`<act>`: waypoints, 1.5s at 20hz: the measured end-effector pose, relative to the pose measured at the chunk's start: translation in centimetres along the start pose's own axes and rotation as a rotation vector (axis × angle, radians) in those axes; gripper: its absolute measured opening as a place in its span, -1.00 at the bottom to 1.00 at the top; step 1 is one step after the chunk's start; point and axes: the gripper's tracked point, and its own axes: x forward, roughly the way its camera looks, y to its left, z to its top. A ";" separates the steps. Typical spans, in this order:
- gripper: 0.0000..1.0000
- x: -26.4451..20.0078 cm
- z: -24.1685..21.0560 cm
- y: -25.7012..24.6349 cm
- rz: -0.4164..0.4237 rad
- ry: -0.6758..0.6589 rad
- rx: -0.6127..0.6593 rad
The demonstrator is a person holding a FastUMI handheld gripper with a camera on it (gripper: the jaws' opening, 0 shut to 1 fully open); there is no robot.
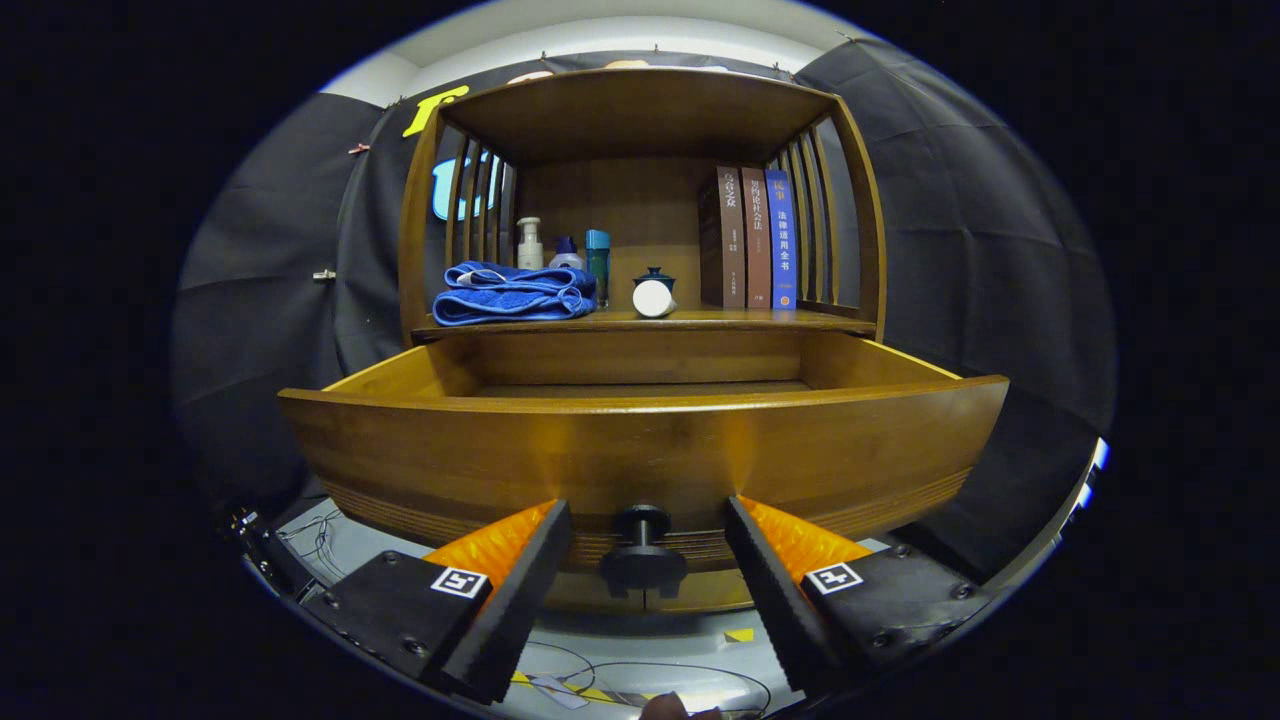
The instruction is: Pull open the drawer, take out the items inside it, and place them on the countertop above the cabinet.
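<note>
The wooden drawer (pixel 640 450) of the cabinet stands pulled out toward me. Its dark round knob (pixel 642 545) sits between my fingertips, with a gap on each side. My gripper (pixel 648 525) is open around the knob and touches nothing. The drawer's front panel hides most of the inside; only its back wall and a strip of bare floor show. On the countertop (pixel 720 321) above lie a folded blue towel (pixel 512 294), a white cylinder on its side (pixel 653 298) and a small dark lidded pot (pixel 655 276).
At the back of the countertop stand three bottles (pixel 563 250) on the left and three upright books (pixel 750 238) on the right. Slatted side walls and a top board close in the shelf. Cables lie on the grey floor (pixel 620 680) below the drawer.
</note>
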 end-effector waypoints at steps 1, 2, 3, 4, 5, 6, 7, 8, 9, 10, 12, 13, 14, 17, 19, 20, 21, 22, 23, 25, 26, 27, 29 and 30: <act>0.99 0.0 0.1 0.0 -0.001 -0.001 0.003; 0.99 0.2 0.1 0.0 0.000 -0.003 0.004; 0.99 0.4 0.3 0.0 0.001 -0.003 0.002; 0.99 0.7 0.4 0.0 0.002 -0.005 0.007; 0.99 1.3 0.6 0.1 0.003 -0.004 0.013; 0.99 1.9 0.7 0.1 0.002 -0.008 0.014; 0.99 2.6 0.8 0.2 0.001 -0.012 0.007; 0.99 3.3 1.2 0.2 -0.001 -0.022 0.002; 1.00 3.8 1.6 0.2 -0.001 -0.030 0.001; 0.99 4.5 2.1 0.3 -0.002 -0.048 -0.001; 0.98 5.5 2.2 0.2 -0.004 -0.037 -0.009; 0.99 6.2 2.0 0.2 -0.005 -0.032 -0.002; 0.99 6.7 2.4 0.3 -0.004 -0.037 -0.004; 0.99 8.3 2.6 0.3 -0.006 -0.039 -0.010; 0.99 9.5 2.9 0.3 -0.007 -0.040 -0.011; 0.99 10.1 3.0 0.3 -0.007 -0.039 -0.013; 0.99 10.6 3.1 0.3 -0.008 -0.038 -0.015; 1.00 11.1 3.2 0.3 -0.009 -0.037 -0.019; 0.99 11.6 3.3 0.3 -0.009 -0.036 -0.022; 1.00 12.5 3.5 0.3 -0.012 -0.036 -0.024; 1.00 13.0 3.6 0.3 -0.012 -0.035 -0.026; 1.00 13.4 3.7 0.4 -0.011 -0.037 -0.026; 1.00 14.0 3.8 0.5 -0.012 -0.037 -0.028; 1.00 14.3 3.9 0.4 -0.012 -0.036 -0.027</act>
